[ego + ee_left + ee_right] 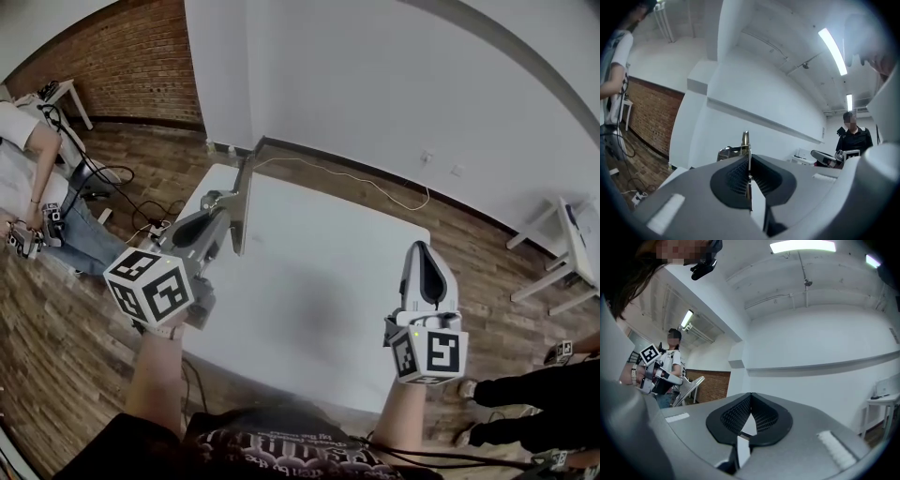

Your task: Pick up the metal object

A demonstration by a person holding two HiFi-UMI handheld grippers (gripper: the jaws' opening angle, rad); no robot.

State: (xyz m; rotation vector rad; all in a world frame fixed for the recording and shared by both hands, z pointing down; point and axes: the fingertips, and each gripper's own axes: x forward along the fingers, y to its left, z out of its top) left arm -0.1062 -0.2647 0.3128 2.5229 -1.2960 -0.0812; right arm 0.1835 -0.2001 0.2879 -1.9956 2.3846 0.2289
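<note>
Metal object [246, 192] in left tool [223, 220]

left gripper [228, 214] holds the metal object [247, 178] above the white table [319, 281], right gripper [427, 251] hovers beside.

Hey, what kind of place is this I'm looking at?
Probably a lab or test room: a bare white table, cables trailing over the wood floor, and another person holding a marker-tagged device.

Grey hand-held grippers [234, 214] [424, 248] bear black-and-white marker cubes [150, 286] [429, 354]; black printed shirt [281, 452].
</note>
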